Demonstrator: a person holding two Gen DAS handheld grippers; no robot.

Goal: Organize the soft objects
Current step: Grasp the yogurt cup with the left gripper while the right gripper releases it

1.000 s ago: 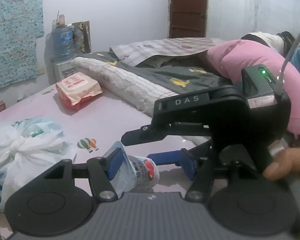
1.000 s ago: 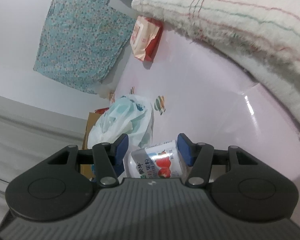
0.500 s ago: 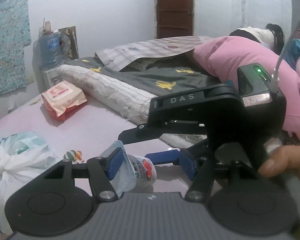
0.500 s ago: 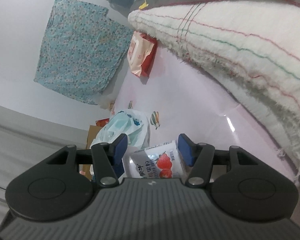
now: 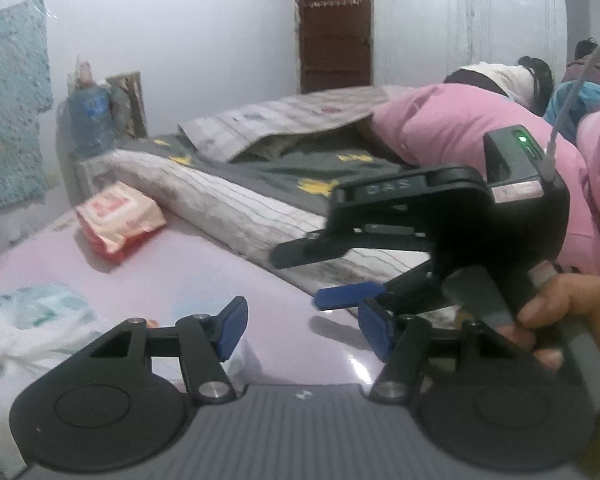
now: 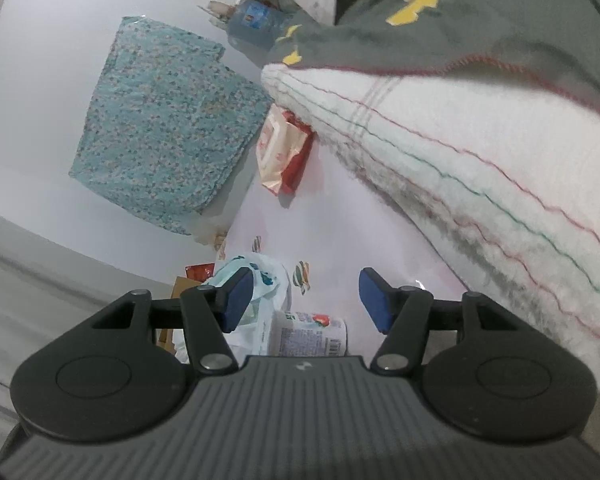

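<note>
A small white pouch with a strawberry print [image 6: 308, 338] lies on the pink sheet [image 6: 340, 220], just below and behind my right gripper [image 6: 306, 300], which is open and empty. My left gripper [image 5: 302, 330] is open and empty above the sheet [image 5: 180, 272]; the pouch is hidden from its view. The right gripper [image 5: 336, 298] shows in the left wrist view, held by a hand at the right. A tied white plastic bag [image 5: 32, 320] lies at the left and also shows in the right wrist view [image 6: 260, 280].
A red and white wipes pack [image 5: 118, 216] lies further back on the sheet, also in the right wrist view [image 6: 282, 148]. A rolled white blanket [image 5: 228, 208] and grey bedding [image 5: 300, 172] run along the right. Pink pillows [image 5: 460, 132] lie beyond. A water bottle [image 5: 90, 120] stands by the wall.
Both grippers held the strawberry pouch before. Both have opened and lifted away, and the pouch now lies on the sheet.
</note>
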